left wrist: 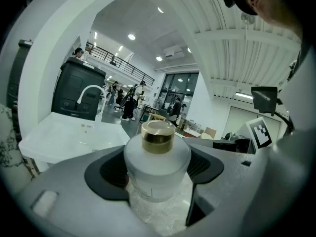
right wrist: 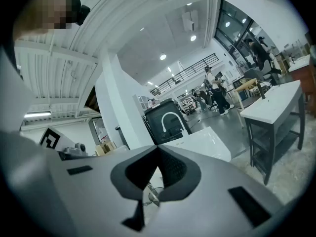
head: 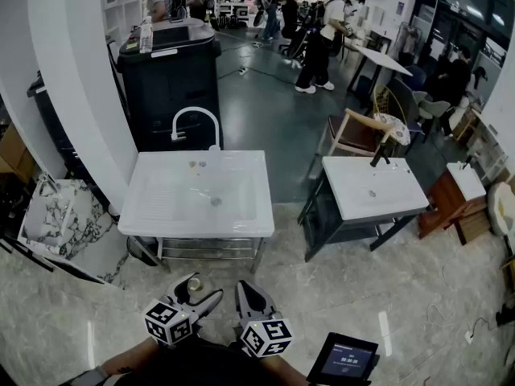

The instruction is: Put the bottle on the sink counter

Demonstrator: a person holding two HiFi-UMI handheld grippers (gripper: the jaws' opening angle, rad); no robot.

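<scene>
A frosted white bottle (left wrist: pixel 157 174) with a gold cap stands upright between the pads of my left gripper (left wrist: pixel 158 154), which is shut on its body. In the head view that gripper (head: pixel 201 288) is low at the bottom, with the gold cap of the bottle (head: pixel 194 285) showing between its fingers. It is short of the white sink counter (head: pixel 241 215), which has a curved white faucet (head: pixel 195 123) at its back edge. My right gripper (head: pixel 251 292) hangs just beside the left one. Its jaws (right wrist: pixel 157 149) meet at the tips with nothing between them.
A second white sink table (head: pixel 402 195) stands to the right, with a wooden chair (head: pixel 354 131) behind it. A black cabinet (head: pixel 169 71) and a white column rise behind the counter. A marble slab (head: pixel 60 223) leans at the left. A tablet (head: pixel 346 360) sits bottom right. People stand far back.
</scene>
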